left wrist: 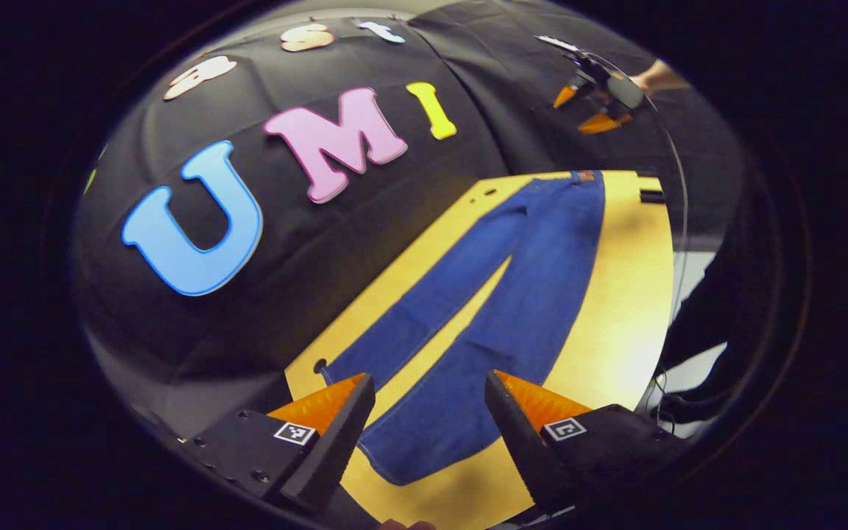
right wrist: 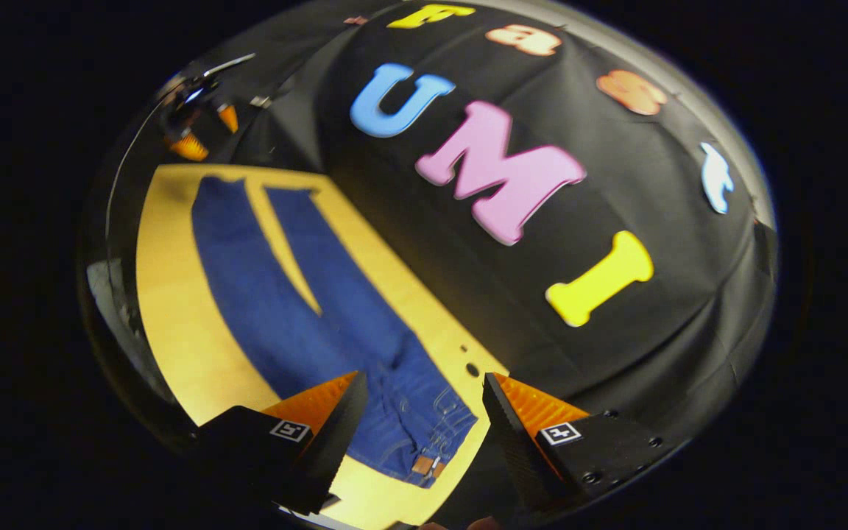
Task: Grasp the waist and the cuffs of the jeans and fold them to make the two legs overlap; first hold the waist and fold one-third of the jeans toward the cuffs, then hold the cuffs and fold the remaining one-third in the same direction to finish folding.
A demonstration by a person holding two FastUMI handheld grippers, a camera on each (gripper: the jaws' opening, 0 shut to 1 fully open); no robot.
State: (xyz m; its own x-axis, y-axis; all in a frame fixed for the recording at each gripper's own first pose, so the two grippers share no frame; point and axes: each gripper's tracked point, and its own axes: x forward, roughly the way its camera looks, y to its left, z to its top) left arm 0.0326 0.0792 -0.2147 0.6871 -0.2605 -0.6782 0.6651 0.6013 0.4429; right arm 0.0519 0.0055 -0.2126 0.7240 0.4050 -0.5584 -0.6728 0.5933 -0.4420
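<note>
Blue jeans (left wrist: 520, 294) lie flat on the yellow table (left wrist: 626, 294) with both legs spread apart in a narrow V. In the left gripper view the cuffs are nearest and my left gripper (left wrist: 428, 394) hovers open above the near cuff, with nothing between its fingers. The waist (right wrist: 424, 460), with its brown patch, is nearest in the right gripper view. My right gripper (right wrist: 422, 391) hangs open just above it, holding nothing. Each gripper appears small and open at the far end of the other's view: the right gripper (left wrist: 592, 103) and the left gripper (right wrist: 196, 125).
The black cloth wall runs close along one long side of the table (right wrist: 174, 324). Small holes (right wrist: 472, 369) dot the tabletop near that side. A black item (left wrist: 651, 195) sits at the table's edge by the waist. A cable (left wrist: 661, 386) hangs off the open side.
</note>
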